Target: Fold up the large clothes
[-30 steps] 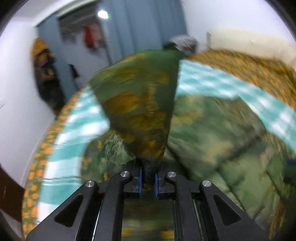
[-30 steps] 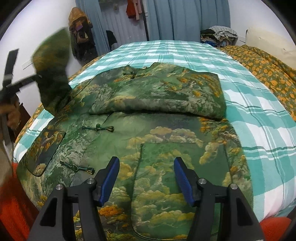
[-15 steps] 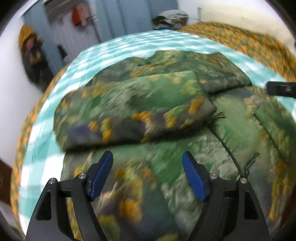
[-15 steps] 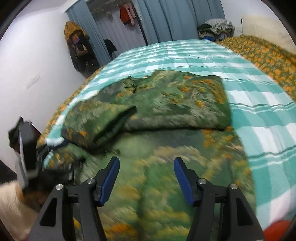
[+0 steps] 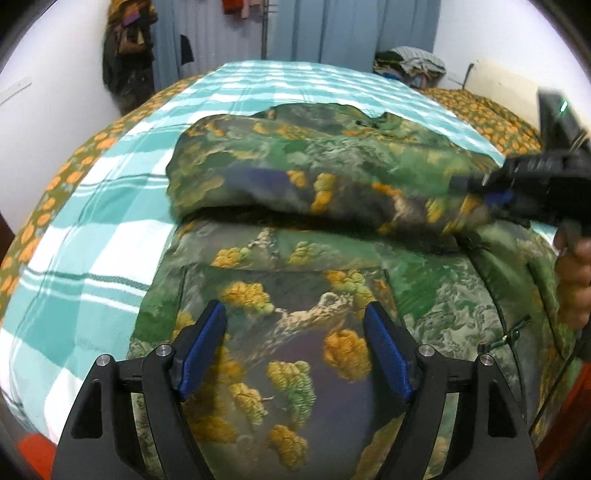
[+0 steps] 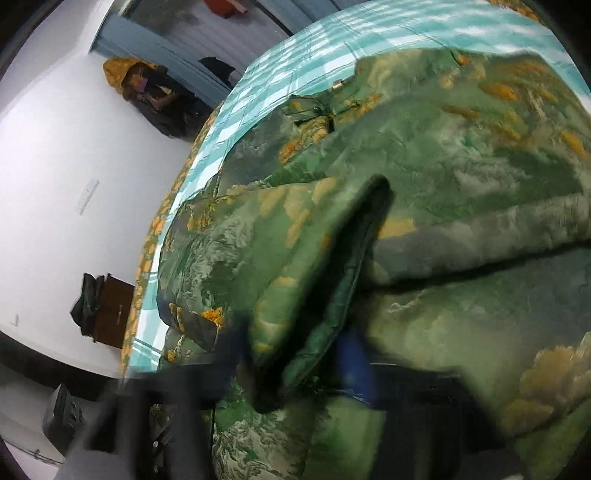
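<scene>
so going left to right in the left wrist view: teal and white checked bedspread (image 5: 92, 206) covers the bed, with an orange flowered blanket (image 5: 55, 184) running along its left edge. the big green jacket (image 5: 295, 295) with the orange tree print lies flat across the middle of the bed, its near part right under the camera. the left tool (image 5: 295, 350) hovers just over that near part with its blue pads (image 5: 201, 350) spread wide, nothing between them. a sleeve (image 5: 314, 173) is folded across the jacket's far half, a fat padded roll lying left to right on top of the body

on the right side the right tool (image 5: 502, 184) reaches in from the edge at the sleeve's right end, and it's blurry there. the hand (image 5: 576, 280) holding it shows at the far right edge

in the right wrist view it's a smeary mess, but the cuff end of the sleeve (image 6: 295, 295) sits between the blue pads (image 6: 354, 365) of the right tool (image 6: 295, 369). looks like fabric is in the gap, but can't tell if it's actually pinched or loose because of the blur. a knot button (image 6: 317, 110) on the jacket (image 6: 461, 166) shows further back, left of centre. far side of the room has blue curtains (image 5: 351, 29) and a pile of clothes (image 5: 410, 64)
</scene>
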Demonstrator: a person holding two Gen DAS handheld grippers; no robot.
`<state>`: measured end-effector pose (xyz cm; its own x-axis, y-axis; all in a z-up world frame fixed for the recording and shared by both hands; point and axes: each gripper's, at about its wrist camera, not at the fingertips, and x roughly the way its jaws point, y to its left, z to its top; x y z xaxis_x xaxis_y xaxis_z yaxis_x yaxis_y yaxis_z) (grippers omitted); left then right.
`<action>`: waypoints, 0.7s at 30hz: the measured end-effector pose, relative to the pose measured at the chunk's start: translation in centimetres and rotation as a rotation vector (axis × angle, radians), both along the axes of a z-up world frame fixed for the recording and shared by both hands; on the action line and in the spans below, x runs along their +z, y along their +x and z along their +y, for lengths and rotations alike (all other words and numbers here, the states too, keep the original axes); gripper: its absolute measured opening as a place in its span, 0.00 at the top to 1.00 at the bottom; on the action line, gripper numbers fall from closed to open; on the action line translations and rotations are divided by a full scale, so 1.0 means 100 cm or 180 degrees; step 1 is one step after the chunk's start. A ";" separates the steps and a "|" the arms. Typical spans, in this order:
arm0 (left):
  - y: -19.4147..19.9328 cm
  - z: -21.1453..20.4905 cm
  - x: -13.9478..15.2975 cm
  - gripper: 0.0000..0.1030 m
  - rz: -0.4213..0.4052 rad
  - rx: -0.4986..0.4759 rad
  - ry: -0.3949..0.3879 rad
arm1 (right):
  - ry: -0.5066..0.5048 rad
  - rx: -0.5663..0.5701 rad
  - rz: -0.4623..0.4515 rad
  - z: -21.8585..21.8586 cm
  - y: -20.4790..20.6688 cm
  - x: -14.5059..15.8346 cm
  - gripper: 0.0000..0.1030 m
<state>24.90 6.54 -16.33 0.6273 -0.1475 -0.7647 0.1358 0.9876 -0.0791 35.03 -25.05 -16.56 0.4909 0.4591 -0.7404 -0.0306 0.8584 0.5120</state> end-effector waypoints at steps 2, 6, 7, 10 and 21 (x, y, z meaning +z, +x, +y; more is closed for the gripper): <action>0.002 0.003 -0.001 0.23 0.0002 0.0027 -0.0052 | -0.0331 0.0134 -0.0440 0.006 0.006 0.035 0.86; 0.005 0.004 -0.004 0.23 0.0042 0.0058 -0.0074 | -0.0582 0.0026 -0.0642 -0.011 0.042 0.062 0.86; 0.005 0.003 -0.004 0.23 0.0043 0.0054 -0.0062 | -0.0673 -0.0032 -0.0646 -0.019 0.058 0.062 0.86; 0.007 -0.001 -0.006 0.22 0.0049 0.0019 -0.0001 | -0.0962 -0.0080 -0.0584 -0.030 0.082 0.043 0.85; 0.053 0.003 0.045 0.18 0.0203 -0.0026 -0.0373 | -0.1317 -0.0021 -0.0725 -0.034 0.055 0.029 0.55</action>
<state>30.16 6.80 -11.84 0.5762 -0.2428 -0.7804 0.1346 0.9700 -0.2024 40.55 -28.42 -13.71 0.6638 0.1446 -0.7338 -0.0964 0.9895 0.1078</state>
